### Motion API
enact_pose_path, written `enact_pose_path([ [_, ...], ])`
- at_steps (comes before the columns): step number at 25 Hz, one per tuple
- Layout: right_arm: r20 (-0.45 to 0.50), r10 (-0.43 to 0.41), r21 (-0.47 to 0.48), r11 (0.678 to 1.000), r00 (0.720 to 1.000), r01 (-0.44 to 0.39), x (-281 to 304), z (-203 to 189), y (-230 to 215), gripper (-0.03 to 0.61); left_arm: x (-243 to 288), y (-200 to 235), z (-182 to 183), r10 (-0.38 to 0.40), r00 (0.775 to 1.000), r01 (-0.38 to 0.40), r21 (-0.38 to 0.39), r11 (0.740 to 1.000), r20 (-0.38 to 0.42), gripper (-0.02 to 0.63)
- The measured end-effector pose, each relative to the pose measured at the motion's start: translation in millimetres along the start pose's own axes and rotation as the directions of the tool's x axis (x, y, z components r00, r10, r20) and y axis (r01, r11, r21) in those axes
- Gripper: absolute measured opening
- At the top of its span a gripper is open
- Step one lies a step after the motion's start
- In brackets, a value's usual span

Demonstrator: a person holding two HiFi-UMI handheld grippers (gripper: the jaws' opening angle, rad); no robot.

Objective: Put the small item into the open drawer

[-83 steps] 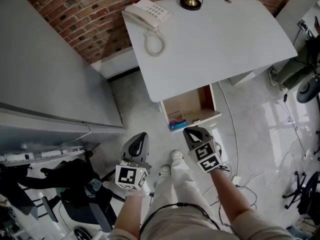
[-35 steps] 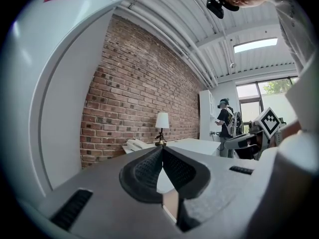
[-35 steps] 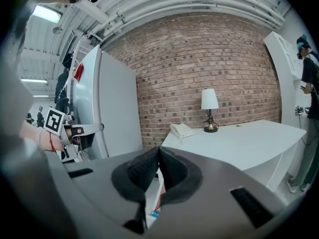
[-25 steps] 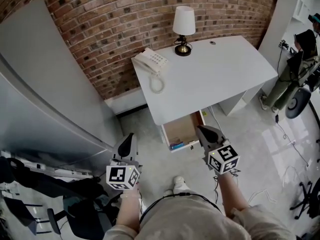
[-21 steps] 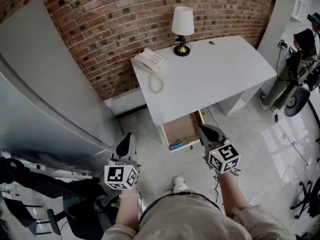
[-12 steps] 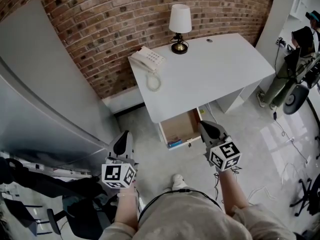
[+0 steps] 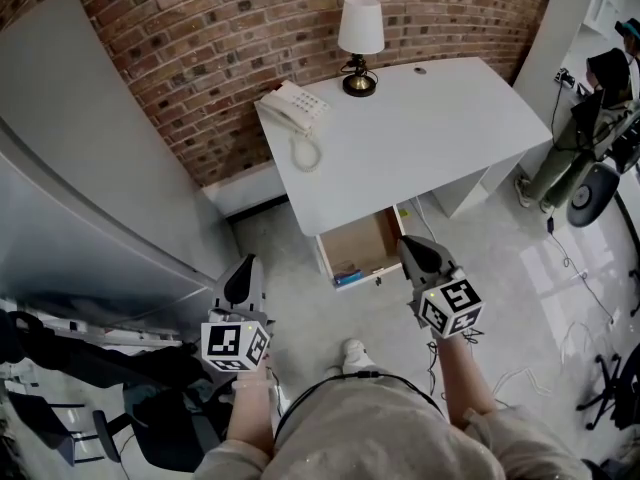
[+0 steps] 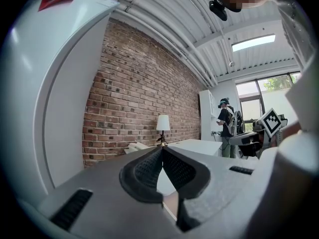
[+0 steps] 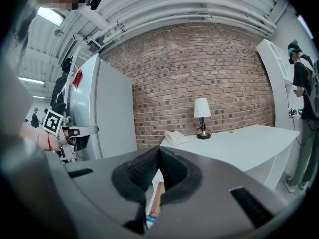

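Stood well back from the white surface (image 7: 430,128), with its drawer (image 7: 365,246) open under the near edge. Held left claw (image 7: 247,261) and right claw (image 7: 409,244) low, both pressed together on nothing, seemingly because the small blue item (image 7: 348,273) lay inside the drawer's front corner.

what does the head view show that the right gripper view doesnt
Head view only: the person's shoe on the floor and the right gripper's marker cube.
Right gripper view only: the ceiling beams, and that gripper's jaws seen close up, shut with nothing between them.
Both: the white desk, lamp, telephone, brick wall, and the open drawer, which is only a sliver in the right gripper view.
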State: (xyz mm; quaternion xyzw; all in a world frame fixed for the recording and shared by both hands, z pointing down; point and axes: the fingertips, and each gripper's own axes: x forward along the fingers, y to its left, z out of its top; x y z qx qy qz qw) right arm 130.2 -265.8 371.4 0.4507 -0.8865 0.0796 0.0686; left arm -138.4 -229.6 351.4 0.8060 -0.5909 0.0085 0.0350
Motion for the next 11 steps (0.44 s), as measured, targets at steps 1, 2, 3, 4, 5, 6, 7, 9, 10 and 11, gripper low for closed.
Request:
enact_pose_path([
  [1, 0.000, 0.000, 0.002, 1.000, 1.000, 0.000, -0.2, -0.4, 0.3, 0.005, -0.2, -0.3, 0.1, 0.000, 1.000, 0.000, 0.003, 1.000, 0.000, 0.006],
  [2, 0.000, 0.000, 0.002, 1.000, 1.000, 0.000, -0.2, -0.5, 0.5, 0.005, -0.2, -0.3, 0.5, 0.001, 1.000, -0.001, 0.005, 1.000, 0.000, 0.006],
  [3, 0.000, 0.000, 0.003, 1.000, 1.000, 0.000, -0.3, -0.8, 0.6, 0.005, -0.2, -0.3, 0.9, 0.002, 1.000, -0.002, 0.006, 1.000, 0.001, 0.006],
  [4, 0.001, 0.001, 0.004, 1.000, 1.000, -0.001, -0.5, -1.1, 0.5, 0.005, 0.0, -0.4, 1.3, 0.002, 1.000, -0.002, 0.007, 1.000, 0.002, 0.006],
  [5, 0.001, 0.001, 0.004, 1.000, 1.000, -0.001, -0.8, -1.5, 0.2, 0.005, 0.3, -0.6, 1.4, 0.002, 1.000, -0.002, 0.008, 1.000, 0.003, 0.005],
  [6, 0.001, 0.001, 0.005, 1.000, 1.000, -0.001, -1.0, -1.8, -0.1, 0.005, 0.6, -0.8, 1.4, 0.002, 1.000, -0.003, 0.008, 1.000, 0.004, 0.006],
  [7, 0.002, 0.001, 0.005, 1.000, 1.000, -0.001, -1.1, -2.0, -0.4, 0.005, 1.0, -0.8, 1.4, 0.003, 1.000, -0.003, 0.008, 1.000, 0.004, 0.006],
  [9, 0.003, 0.003, 0.005, 1.000, 1.000, -0.003, -0.9, -1.9, -0.6, 0.005, 1.9, -0.7, 1.4, 0.003, 1.000, -0.003, 0.009, 1.000, 0.004, 0.006],
  [10, 0.003, 0.004, 0.004, 1.000, 1.000, -0.004, -0.7, -1.7, -0.6, 0.005, 2.3, -0.5, 1.3, 0.004, 1.000, -0.004, 0.009, 1.000, 0.004, 0.006],
  [11, 0.003, 0.005, 0.004, 1.000, 1.000, -0.005, -0.5, -1.5, -0.6, 0.005, 2.7, -0.2, 1.1, 0.004, 1.000, -0.004, 0.008, 1.000, 0.003, 0.006],
])
